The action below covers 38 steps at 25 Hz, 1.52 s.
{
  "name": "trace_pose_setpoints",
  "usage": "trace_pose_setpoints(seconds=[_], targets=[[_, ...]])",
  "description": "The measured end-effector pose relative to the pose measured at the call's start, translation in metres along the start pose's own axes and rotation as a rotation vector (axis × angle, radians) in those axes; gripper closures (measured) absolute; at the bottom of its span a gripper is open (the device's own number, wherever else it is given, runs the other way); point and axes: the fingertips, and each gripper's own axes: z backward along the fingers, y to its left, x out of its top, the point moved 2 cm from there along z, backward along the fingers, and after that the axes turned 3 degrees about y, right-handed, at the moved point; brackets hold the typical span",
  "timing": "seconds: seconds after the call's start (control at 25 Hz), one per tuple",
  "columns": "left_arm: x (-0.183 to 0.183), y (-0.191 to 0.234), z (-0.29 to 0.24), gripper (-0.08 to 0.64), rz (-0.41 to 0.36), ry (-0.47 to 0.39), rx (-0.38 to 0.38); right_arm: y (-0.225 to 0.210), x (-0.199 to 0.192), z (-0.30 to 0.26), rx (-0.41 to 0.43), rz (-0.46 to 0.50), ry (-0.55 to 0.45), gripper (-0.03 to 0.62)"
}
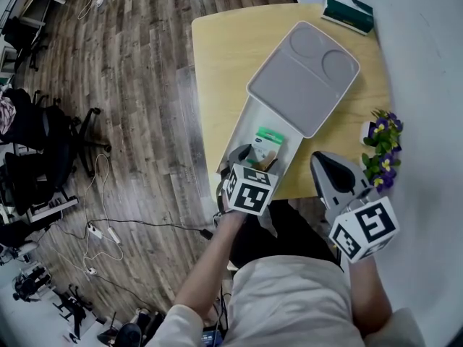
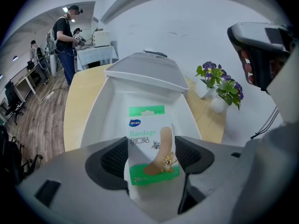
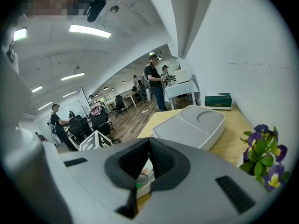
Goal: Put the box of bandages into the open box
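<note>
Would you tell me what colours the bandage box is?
The bandage box is white with green bands; see the left gripper view.

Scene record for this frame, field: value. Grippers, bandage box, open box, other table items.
left gripper: shut on bandage box, over the open box
right gripper: shut, empty, off to the side
bandage box: green-and-white, not yet released
open box: white, lid flipped back, on table
other: green box at far corner; potted purple flowers

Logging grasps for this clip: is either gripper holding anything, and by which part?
Left gripper holds the white-and-green cardboard bandage box by its lower sides; right gripper is shut, empty.
</note>
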Motion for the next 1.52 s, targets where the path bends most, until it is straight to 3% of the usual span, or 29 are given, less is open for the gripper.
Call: trace_pose_setpoints(seconds=[1.0, 1.52], targets=[[-0.005, -0.006, -0.001, 0.244, -0.092, 0.047, -0.051, 0.012, -0.001, 0.017, -0.088, -0.039, -0.036, 0.588], [-0.011, 0.001, 0.04, 0.245, -0.165, -0.034, -0.096, 0.05, -0.007, 0.034, -0.178, -0.053, -0.083, 0.588]])
